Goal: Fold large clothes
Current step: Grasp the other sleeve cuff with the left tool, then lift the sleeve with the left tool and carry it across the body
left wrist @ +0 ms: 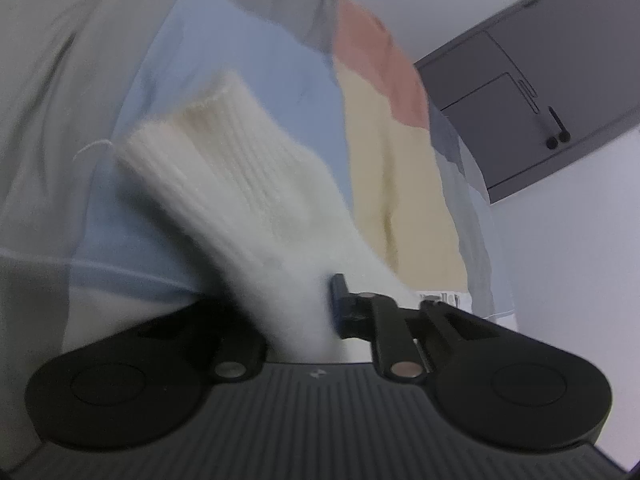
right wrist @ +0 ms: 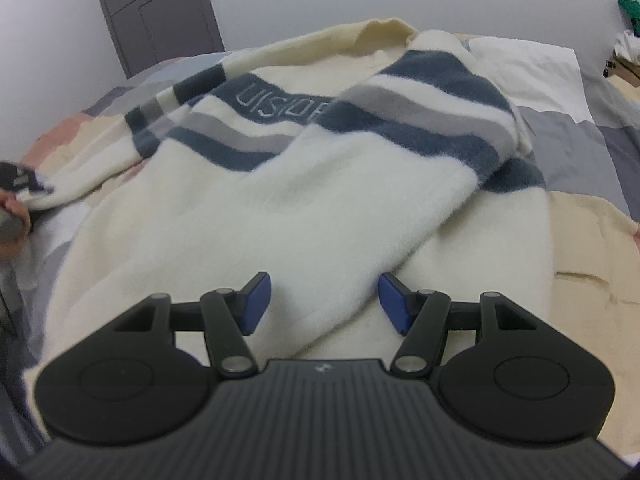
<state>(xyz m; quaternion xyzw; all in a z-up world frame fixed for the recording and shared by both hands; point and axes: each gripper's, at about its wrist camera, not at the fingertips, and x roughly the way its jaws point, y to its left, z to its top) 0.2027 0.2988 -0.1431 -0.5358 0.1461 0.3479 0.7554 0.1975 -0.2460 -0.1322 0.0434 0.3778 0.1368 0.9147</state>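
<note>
Far left of the right gripper (right wrist: pixel 324 304), at the frame edge: a hand (right wrist: pixel 12 216) with the left gripper (left wrist: pixel 316 304) pinched shut on the ribbed cuff (left wrist: pixel 224 152) of a cream sleeve, cloth bunched between the pads and the cuff end standing up ahead of the fingers. Straight ahead of the right gripper and spreading to both sides: a large cream sweater (right wrist: pixel 240 208) with navy and grey stripes and a lettered band, lying mostly flat on a bed, one sleeve drawn out left toward the held cuff, the other sleeve folded diagonally across the body and ending just in front of the blue pads. Right gripper half open, holding nothing, poised above the fleecy fabric. Likely soft, thick and limp: light enough to lift by an edge, prone to sag and slide rather than keep a crease, so best taken at cuffs, hem or shoulder seams. Beneath: a patchwork bedspread (right wrist: pixel 592 160) in grey, peach and yellow. Beyond, upper left: a grey door (right wrist: pixel 160 8). Far right: a white pillow (right wrist: pixel 532 68) and clutter, well clear of the fold.
</note>
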